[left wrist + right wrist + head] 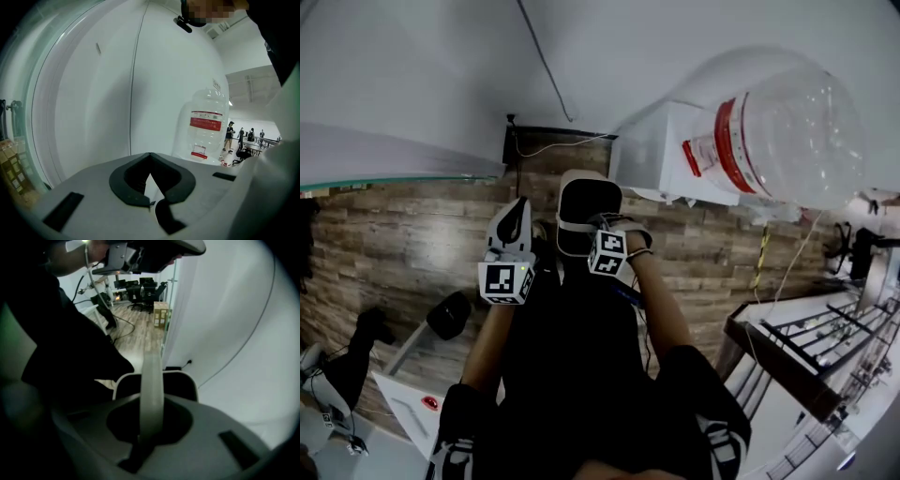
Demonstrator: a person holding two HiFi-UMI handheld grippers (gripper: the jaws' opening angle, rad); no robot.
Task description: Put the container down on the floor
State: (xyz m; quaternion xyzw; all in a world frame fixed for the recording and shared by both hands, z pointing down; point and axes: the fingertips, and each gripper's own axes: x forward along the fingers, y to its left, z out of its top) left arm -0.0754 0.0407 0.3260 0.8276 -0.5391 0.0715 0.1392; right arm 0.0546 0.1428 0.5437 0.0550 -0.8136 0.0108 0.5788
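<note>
The left gripper [150,180] sits alongside with its jaws together and nothing between them. It looks spare, since one grip is enough for the load. To its right, the right gripper [151,427] is clamped on the pale handle [152,376] of the black, white-rimmed container [586,208]. The container hangs from that handle over the plank floor [394,244], near the floor's far edge at the wall [412,66] — seemingly not yet set down. Farther right stands a water bottle [787,131].

Container [787,127] by the wall [441,66], right of the left tongs [517,214] and right tongs [600,230].
</note>
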